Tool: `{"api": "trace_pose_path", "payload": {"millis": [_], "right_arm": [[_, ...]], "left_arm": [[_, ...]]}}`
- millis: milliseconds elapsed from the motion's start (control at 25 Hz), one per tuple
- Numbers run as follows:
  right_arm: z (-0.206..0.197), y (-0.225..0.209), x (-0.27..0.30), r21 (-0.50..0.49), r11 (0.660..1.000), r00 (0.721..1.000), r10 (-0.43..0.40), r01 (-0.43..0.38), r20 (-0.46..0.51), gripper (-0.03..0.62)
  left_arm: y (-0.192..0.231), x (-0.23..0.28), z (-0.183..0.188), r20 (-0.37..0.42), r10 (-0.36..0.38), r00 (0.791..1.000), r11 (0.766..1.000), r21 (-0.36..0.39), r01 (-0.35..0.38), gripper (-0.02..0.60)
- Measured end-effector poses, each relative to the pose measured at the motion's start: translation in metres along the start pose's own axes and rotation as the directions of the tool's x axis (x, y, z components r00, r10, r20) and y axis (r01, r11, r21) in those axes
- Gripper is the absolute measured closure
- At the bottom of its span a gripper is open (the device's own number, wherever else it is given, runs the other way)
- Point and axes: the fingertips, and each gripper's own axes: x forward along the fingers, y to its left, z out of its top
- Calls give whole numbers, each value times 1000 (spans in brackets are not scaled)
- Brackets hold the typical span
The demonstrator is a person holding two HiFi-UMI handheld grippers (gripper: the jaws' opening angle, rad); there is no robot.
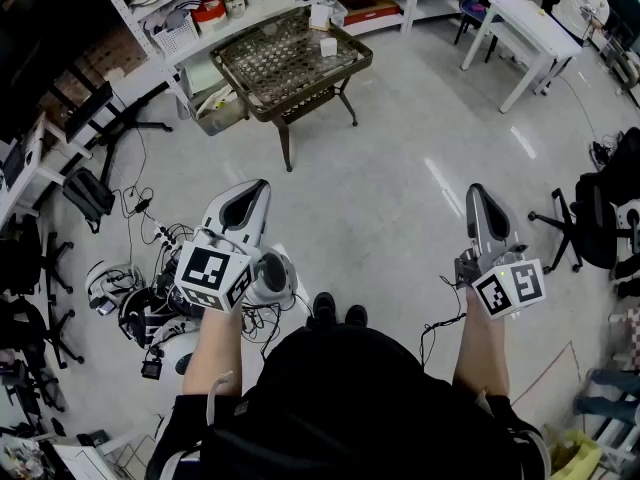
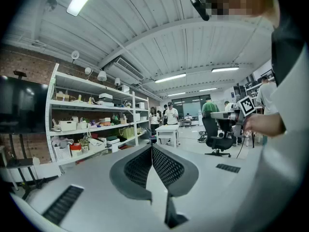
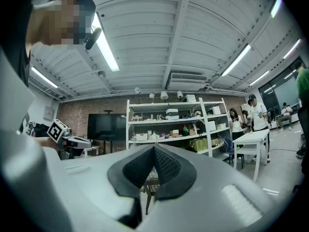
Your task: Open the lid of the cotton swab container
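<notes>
A small white box (image 1: 327, 45), possibly the cotton swab container, sits on a brown table with a woven top (image 1: 290, 63) far ahead of me across the floor. My left gripper (image 1: 257, 188) is held at waist height, its jaws shut and empty, pointing forward. My right gripper (image 1: 478, 192) is held level with it to the right, also shut with nothing in it. In the left gripper view the black ribbed pads (image 2: 164, 166) meet at the tip. Behind the closed pads (image 3: 166, 166) in the right gripper view, part of the brown table (image 3: 150, 178) shows. Both grippers are well short of the table.
White shelving (image 1: 250, 8) stands behind the table. A white table (image 1: 530, 28) is at the far right, with black office chairs (image 1: 590, 218) beside me. Cables and devices (image 1: 140, 298) lie on the floor to my left. People (image 2: 170, 114) stand further off.
</notes>
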Motion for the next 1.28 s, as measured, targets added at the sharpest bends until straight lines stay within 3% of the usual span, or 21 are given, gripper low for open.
{"api": "trace_pose_path", "payload": {"millis": [640,880,1200,1280], "right_arm": [[-2,-8,-8,8,1000,1000,28,-28,8,586],[-1,-15,-27,59,996,997,66,-68,30,583],[-14,-21,-37,86,990,994,111,-111,5,582],[-15,-23,-35,93,989,993,119,-118,1,556]], "left_arm": [[-21,13,0,-22,1,1000,1000,16,0,574],[-42,11,5,-15,12,1000,1000,26,-11,574],[-55,11,-2,-20,37,999,999,0,-37,574],[-53,15,-2,-23,39,999,999,-9,-40,574]]}}
